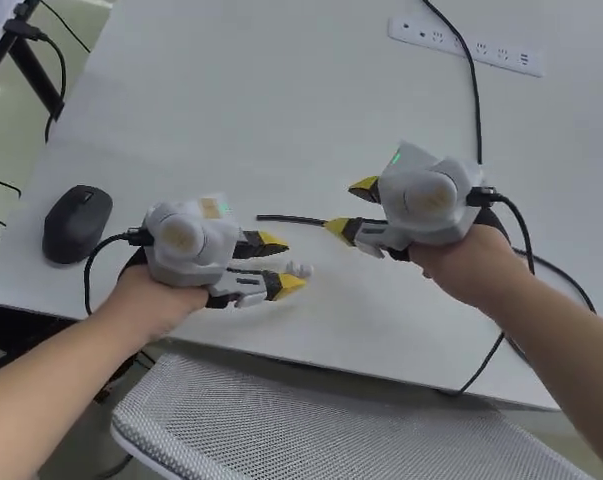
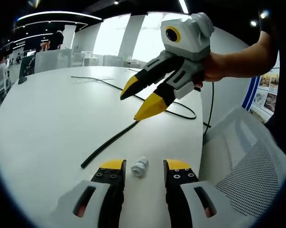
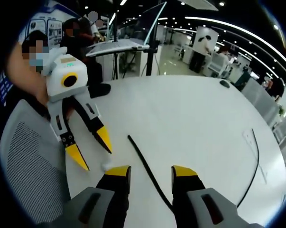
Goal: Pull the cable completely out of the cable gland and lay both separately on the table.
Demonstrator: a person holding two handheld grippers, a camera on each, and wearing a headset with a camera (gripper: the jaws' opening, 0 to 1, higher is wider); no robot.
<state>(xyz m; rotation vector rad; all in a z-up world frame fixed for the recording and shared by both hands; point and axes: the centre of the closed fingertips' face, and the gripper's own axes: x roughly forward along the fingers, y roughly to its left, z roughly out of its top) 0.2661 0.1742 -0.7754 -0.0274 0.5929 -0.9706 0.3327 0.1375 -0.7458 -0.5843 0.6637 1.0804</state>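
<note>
The left tongs [image 1: 289, 264] and right tongs [image 1: 343, 206] are formed of pale grey housings, black jaws and yellow tips. A black lead [image 1: 106, 243] is plugged into each housing.

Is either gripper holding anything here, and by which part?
Nothing held: left gripper and right gripper open; cable and cable gland lie loose on the table.

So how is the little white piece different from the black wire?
The white piece is short and stubby; the black wire is long and thin. The white piece sits by the left gripper's open fingers, the wire by the right gripper's. Both lie on the table, apart, with nothing holding them.
</note>
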